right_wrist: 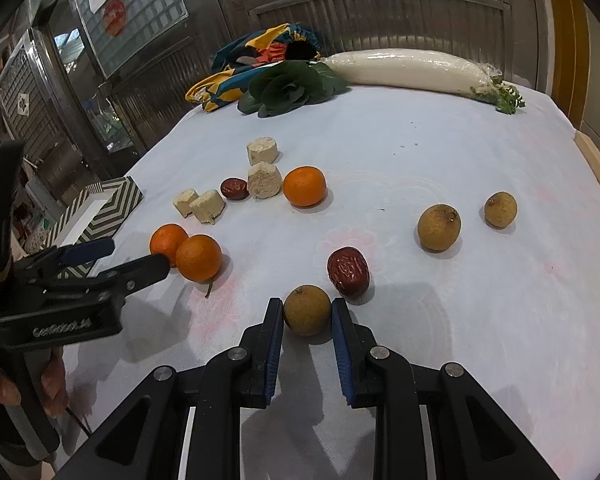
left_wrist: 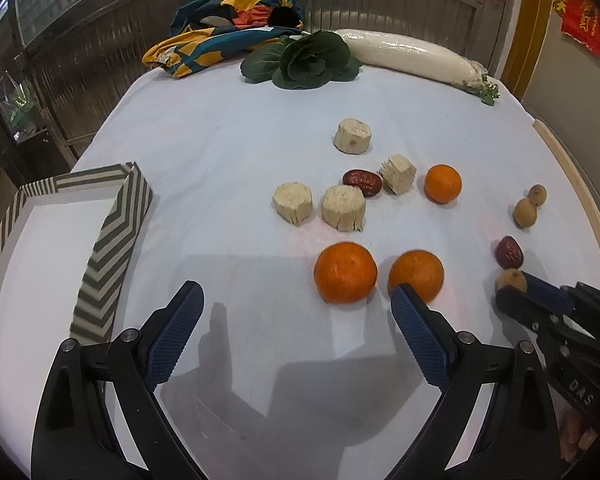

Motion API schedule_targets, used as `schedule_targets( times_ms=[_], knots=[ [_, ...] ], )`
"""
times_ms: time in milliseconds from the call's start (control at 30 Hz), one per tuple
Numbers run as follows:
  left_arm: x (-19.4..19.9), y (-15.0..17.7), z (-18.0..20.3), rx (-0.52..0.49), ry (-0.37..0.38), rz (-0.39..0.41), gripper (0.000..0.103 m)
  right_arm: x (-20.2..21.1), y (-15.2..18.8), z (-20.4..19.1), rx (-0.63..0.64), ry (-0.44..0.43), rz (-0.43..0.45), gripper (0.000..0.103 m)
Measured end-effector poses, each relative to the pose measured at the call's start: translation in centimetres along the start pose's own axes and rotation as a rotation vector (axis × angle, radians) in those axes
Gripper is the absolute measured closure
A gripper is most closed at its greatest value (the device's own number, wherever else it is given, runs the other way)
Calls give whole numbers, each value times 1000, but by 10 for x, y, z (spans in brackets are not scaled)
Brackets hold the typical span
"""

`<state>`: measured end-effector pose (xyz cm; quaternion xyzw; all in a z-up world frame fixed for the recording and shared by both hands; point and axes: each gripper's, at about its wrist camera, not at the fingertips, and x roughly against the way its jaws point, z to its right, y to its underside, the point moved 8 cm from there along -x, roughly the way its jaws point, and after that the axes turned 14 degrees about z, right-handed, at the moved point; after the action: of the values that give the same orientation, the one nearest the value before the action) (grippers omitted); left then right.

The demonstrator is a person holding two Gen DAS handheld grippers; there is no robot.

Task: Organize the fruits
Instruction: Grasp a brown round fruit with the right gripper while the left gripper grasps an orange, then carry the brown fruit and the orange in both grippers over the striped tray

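Note:
My left gripper is open wide above the white cloth, just short of two oranges; its right finger tip overlaps the second one. A third orange lies farther back. My right gripper has its jaws closed in on both sides of a brown longan on the cloth. A red date lies just beyond it. Two more longans lie to the right. The zigzag-patterned box stands at the left.
Several pale cut stalk pieces and another red date lie mid-table. A leafy green, a wrapped white radish and a colourful cloth sit at the back. A wooden strip runs along the table's right edge.

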<state>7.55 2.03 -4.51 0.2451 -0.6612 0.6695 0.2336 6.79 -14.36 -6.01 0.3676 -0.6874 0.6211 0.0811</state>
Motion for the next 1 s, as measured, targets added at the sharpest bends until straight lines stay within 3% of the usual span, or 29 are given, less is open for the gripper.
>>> schedule_targets(
  times_ms=[100, 267, 367, 433, 1000],
  knots=[
    [-6, 1, 0, -1, 6, -13, 9, 0, 0, 0, 4, -4, -2, 80],
    [-13, 3, 4, 7, 44, -34, 27, -1, 1, -1, 8, -4, -4, 80],
    [-13, 2, 8, 9, 74, -27, 46, -1, 1, -2, 14, 0, -4, 80],
    [-11, 1, 12, 10, 95, -25, 71, -1, 1, -2, 17, 2, -2, 80],
    [37, 4, -4, 42, 90, 18, 71, 24, -7, -39, 47, -36, 42, 80]
  ],
)
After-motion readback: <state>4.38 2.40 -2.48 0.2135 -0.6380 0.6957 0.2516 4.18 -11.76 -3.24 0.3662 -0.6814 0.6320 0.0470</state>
